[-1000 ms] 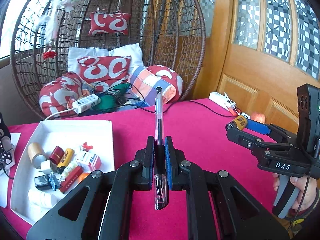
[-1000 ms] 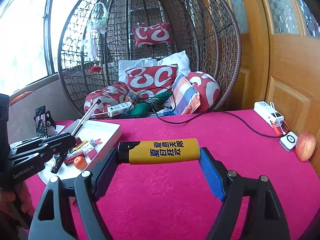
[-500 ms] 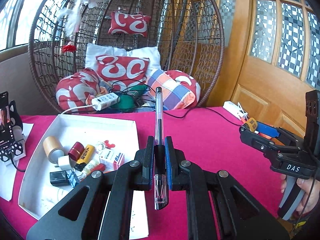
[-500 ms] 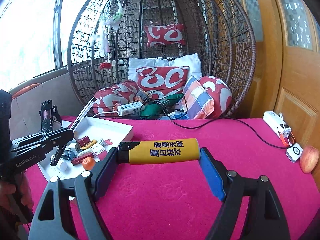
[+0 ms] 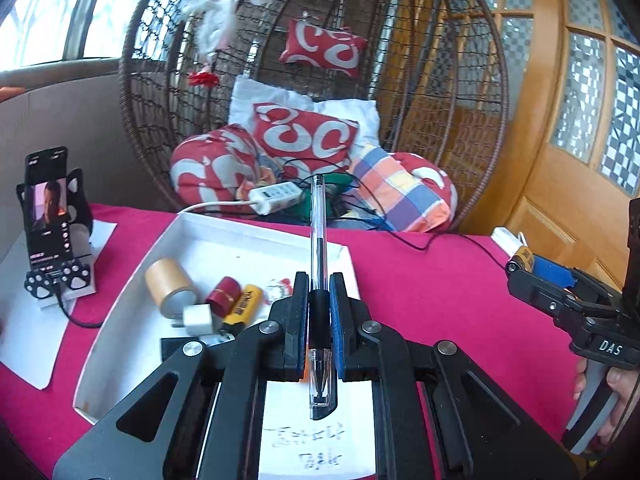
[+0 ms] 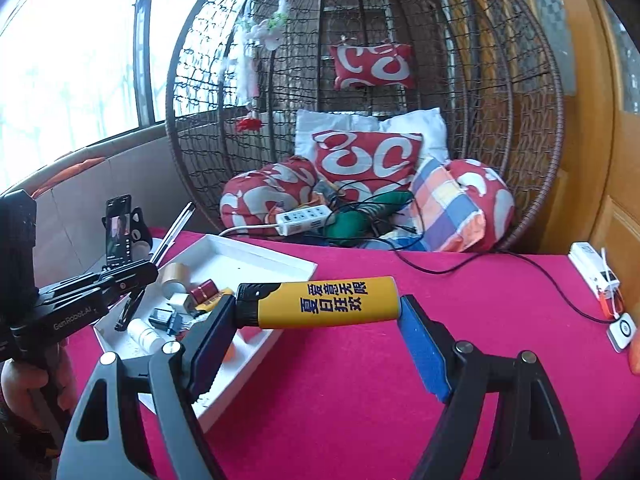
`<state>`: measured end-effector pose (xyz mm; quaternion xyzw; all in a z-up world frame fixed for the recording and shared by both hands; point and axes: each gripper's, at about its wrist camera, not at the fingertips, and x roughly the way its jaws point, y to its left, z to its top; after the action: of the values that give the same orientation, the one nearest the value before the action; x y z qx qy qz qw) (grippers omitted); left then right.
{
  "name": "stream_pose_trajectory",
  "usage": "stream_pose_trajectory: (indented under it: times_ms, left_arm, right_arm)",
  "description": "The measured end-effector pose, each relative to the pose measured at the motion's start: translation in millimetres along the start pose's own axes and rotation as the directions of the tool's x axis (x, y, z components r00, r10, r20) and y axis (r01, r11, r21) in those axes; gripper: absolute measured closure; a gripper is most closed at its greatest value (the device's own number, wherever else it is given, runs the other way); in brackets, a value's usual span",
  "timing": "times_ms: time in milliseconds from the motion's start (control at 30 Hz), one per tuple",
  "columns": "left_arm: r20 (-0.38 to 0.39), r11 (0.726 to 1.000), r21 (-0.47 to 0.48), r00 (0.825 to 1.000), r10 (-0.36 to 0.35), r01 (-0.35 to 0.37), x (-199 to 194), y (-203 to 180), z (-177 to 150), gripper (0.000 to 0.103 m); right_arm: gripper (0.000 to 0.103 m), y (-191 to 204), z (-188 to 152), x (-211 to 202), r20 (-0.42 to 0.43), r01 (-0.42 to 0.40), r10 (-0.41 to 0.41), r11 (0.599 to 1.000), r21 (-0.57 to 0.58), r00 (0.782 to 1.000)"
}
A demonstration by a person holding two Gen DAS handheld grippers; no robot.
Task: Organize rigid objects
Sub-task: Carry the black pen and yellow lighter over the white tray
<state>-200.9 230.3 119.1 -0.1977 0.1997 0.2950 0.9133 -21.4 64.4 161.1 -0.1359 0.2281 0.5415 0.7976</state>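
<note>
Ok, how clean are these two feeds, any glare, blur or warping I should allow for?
Left wrist view: window top left blown out, pen and tray sharp, door bowed by fisheye. Right wrist view: window washed white, yellow lighter print crisp, dark vignette at the corners.

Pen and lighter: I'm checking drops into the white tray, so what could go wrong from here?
The pen is long and the left gripper grips it near the tip end, so it may tip over the tray rim. The lighter is pinched end to end by the right gripper, so it could pivot or pop free. The tray is crowded; a drop may bounce off the tape roll.
</note>
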Motion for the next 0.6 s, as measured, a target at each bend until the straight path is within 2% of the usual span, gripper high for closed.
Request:
stream_pose_trajectory:
  times_ms: [300,433,600]
  left_arm:
    - [-0.057,0.993,-0.047,0.993,0.103,-0.106,17,43,-14,0.094]
    - [-0.100,0.988,-0.073,0.987,0.128,-0.136,27,63,-23,0.093]
    - [-0.126,0.983,-0.098,0.982,0.144,-0.157,35,80,-29,0.093]
  right_arm:
    - [0.022,48,2,43,-0.074,-0.116,0.111,0.991,-0.060,0.991]
    - [0.022,79,-13,67,-0.145,-0.188,0.174,0.978,-0.091,0.974]
    - [0.022,107,-32,95,-0.224,-0.236,0.204,0.963,-0.126,0.953]
